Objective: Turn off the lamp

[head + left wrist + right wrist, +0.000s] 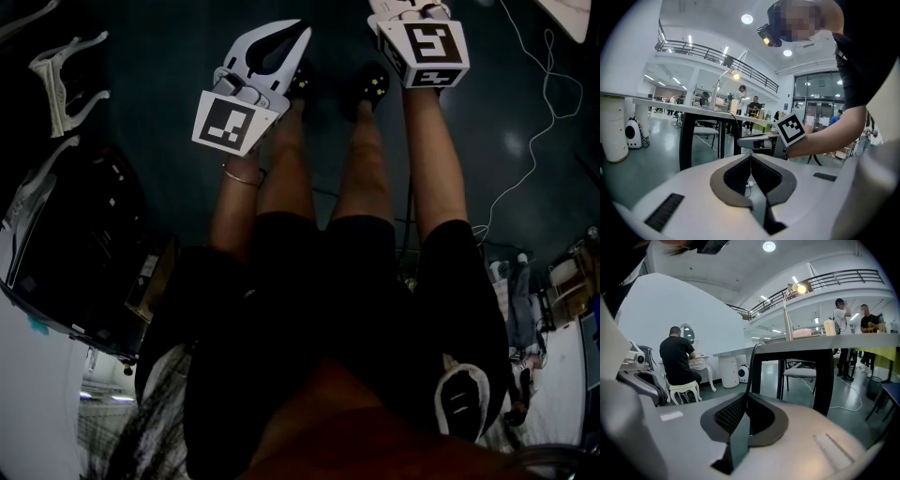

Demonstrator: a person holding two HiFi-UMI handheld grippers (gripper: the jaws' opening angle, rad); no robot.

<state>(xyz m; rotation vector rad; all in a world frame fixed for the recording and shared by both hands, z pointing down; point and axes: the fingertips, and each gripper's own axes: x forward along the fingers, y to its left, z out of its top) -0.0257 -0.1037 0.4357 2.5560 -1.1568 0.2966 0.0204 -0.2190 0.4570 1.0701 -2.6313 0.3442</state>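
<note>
Dark clothes (328, 309) and bare legs (361, 178) of the person fill the near middle of the head view, above a dark floor (169, 37) with a thin white cable (531, 142) trailing at the right. In front of the left leg the left gripper (751, 156) is held out, and its two jaws meet at the tips with nothing between them. Just to its right and a little farther out is the right gripper (747, 394), whose jaws are likewise pressed together and empty. Far off, the lamp (800, 287) stands on a long table (811, 346) with black legs. Its thin stem rises to a bent head that glows, so it is lit, and both grippers are well apart from it. Under the table sits a chair (801, 373). Beyond the table at the far right two people (841, 315) stand, and at the far left a seated person (677, 357) in a black top faces away on a white stool (684, 391)
</note>
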